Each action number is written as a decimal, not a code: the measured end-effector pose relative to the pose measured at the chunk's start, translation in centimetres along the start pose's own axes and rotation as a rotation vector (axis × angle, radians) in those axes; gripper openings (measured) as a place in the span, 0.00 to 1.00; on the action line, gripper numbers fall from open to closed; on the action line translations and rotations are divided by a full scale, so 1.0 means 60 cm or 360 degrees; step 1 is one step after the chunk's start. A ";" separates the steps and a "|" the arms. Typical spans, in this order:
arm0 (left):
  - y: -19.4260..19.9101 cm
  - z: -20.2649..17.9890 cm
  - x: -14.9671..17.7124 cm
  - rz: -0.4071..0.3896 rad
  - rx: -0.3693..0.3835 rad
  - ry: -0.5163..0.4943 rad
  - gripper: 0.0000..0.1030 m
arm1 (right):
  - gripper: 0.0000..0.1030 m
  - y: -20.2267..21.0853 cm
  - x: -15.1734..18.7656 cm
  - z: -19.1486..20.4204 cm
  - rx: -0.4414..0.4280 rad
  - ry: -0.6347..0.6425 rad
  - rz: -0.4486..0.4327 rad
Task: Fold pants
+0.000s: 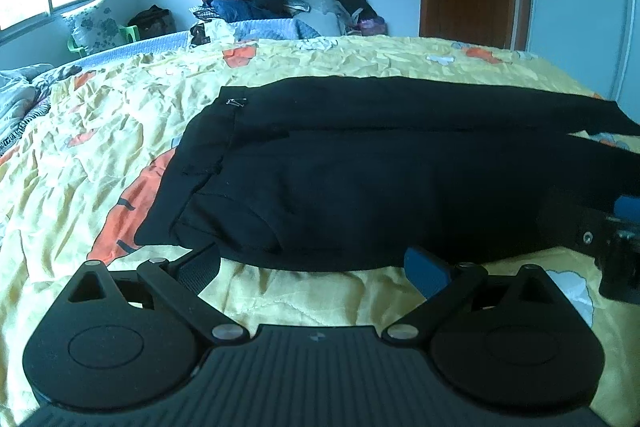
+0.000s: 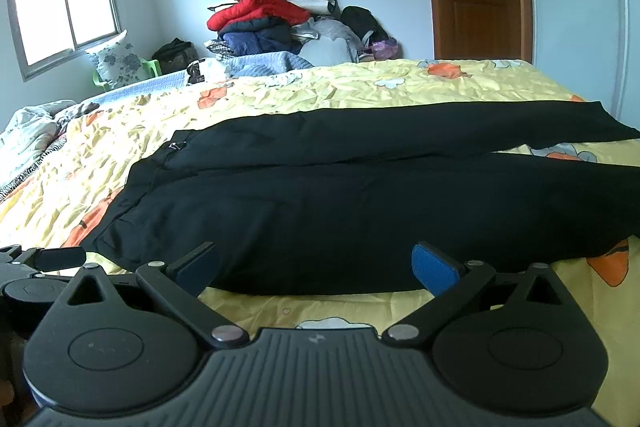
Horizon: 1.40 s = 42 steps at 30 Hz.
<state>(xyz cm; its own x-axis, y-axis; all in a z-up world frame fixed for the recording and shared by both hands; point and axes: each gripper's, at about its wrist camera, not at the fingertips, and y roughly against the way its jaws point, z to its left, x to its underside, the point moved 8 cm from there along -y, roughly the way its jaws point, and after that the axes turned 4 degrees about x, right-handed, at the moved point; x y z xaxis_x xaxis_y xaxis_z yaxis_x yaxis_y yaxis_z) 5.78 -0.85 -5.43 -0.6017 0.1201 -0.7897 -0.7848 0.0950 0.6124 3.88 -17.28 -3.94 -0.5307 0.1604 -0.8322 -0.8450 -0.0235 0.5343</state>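
Black pants (image 2: 340, 195); yellow bedspread (image 2: 320, 91) w/ orange-white floral print; blue finger pads (image 2: 434, 269).

My left claw (image 1: 316, 267) and right claw (image 2: 316, 269) both stand spread at the near edge of the bed (image 1: 120, 131), with a strip of bare quilt between them and the pants (image 2: 340, 203). The pants lie flat across the bed's middle, low enough to pass over. Beyond them the quilt runs free to the far edge. The clothes pile (image 2: 272, 15) rises past the far edge, against the wall. Rumpled bedding (image 2: 36, 131) crowds the left edge. My right claw shows close at the right in the left view.
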 end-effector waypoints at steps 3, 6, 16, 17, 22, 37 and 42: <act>0.002 0.002 0.001 0.0010 0.0013 0.0009 0.97 | 1.00 -0.001 0.001 0.001 -0.0001 0.0001 0.0000; 0.001 0.002 0.003 0.0025 0.0029 0.0014 0.97 | 1.00 -0.001 0.001 0.001 -0.0002 0.0001 0.0000; 0.000 0.002 0.005 0.0025 -0.0007 -0.0013 0.97 | 1.00 -0.003 0.003 0.006 -0.0011 0.0003 0.0007; 0.000 0.002 0.006 0.0027 -0.0022 -0.0021 0.97 | 1.00 -0.003 0.003 0.007 -0.0011 0.0004 0.0006; -0.001 0.003 0.008 0.0035 -0.0039 -0.0038 0.97 | 1.00 -0.004 0.003 0.008 -0.0014 0.0004 0.0007; -0.006 0.003 0.009 0.0042 -0.0058 -0.0042 0.97 | 1.00 -0.002 0.007 0.016 -0.0049 0.0009 -0.0004; -0.006 0.005 0.009 0.0045 -0.0055 -0.0036 0.97 | 1.00 -0.002 0.008 0.017 -0.0060 0.0009 -0.0004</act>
<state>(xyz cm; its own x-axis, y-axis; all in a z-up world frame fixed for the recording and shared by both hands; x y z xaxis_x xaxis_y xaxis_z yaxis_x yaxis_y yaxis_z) 5.77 -0.53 -6.08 -0.6203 0.1448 -0.7709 -0.7726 0.0571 0.6324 3.81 -16.20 -4.23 -0.5290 0.1550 -0.8343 -0.8480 -0.0604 0.5265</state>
